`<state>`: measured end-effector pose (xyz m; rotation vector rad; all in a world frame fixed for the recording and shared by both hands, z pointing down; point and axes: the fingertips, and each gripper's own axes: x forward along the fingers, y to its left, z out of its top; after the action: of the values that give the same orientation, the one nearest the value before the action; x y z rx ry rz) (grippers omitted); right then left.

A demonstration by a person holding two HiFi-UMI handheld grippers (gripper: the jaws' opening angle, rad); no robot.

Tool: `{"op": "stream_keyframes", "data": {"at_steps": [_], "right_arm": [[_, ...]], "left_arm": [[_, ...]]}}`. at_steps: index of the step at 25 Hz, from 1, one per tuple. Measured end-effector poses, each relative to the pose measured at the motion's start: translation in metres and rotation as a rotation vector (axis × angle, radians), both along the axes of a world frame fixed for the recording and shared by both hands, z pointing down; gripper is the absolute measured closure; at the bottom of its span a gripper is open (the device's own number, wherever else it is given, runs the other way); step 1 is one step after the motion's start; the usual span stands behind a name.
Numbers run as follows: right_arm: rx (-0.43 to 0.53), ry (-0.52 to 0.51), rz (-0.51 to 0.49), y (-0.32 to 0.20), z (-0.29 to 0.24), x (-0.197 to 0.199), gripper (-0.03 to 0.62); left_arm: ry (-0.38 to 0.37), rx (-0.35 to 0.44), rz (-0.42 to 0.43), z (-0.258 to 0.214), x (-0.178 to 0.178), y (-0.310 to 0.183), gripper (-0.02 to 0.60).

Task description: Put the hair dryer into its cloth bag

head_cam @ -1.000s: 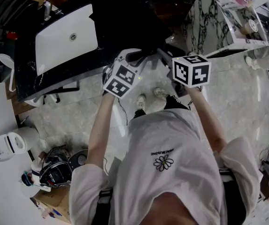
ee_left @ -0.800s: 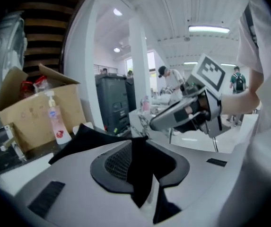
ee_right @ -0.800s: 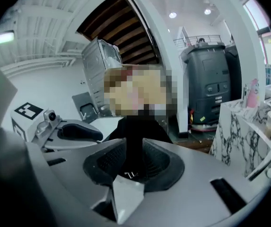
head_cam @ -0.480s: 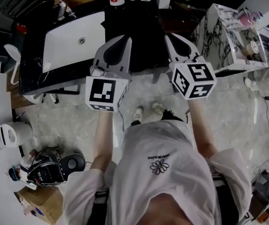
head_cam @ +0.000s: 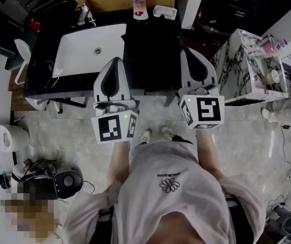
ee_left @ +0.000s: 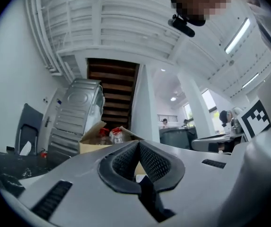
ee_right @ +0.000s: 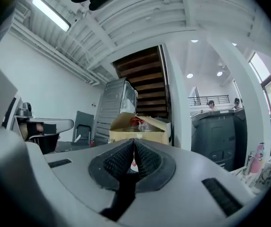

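My left gripper and right gripper are both held up in front of the person, pointing forward over the near edge of the black counter. Each is shut with nothing between its pads. In the left gripper view the left gripper's ribbed pads meet against the room beyond. The right gripper view shows the right gripper the same way. I cannot make out a hair dryer or a cloth bag; the counter right of the sink is uniformly dark.
A white sink with a tap is set in the counter's left half. A soap bottle and white dish stand at the back. A marble shelf unit stands at the right. An open cardboard box sits ahead.
Both grippers have risen from low over the dark counter and tipped up to point forward. Their jaws now show as long shut wedges. The head camera has also shifted.
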<state>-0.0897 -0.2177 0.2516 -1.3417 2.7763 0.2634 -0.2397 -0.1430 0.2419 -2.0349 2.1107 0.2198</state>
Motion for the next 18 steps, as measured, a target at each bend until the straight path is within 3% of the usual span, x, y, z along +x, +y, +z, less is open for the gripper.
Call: {"op": "stream_keyframes", "data": {"at_steps": [8,18], "right_arm": [[-0.073,0.011,-0.012,0.008,0.030,-0.004,0.582],[-0.058,0.000,-0.048,0.010,0.025,-0.006,0.582]], "left_arm": [[-0.016,-0.023,-0.044,0.010,-0.009,0.004,0.566],[-0.028,-0.020,-0.044,0.008,-0.003,0.002,0.566]]}}
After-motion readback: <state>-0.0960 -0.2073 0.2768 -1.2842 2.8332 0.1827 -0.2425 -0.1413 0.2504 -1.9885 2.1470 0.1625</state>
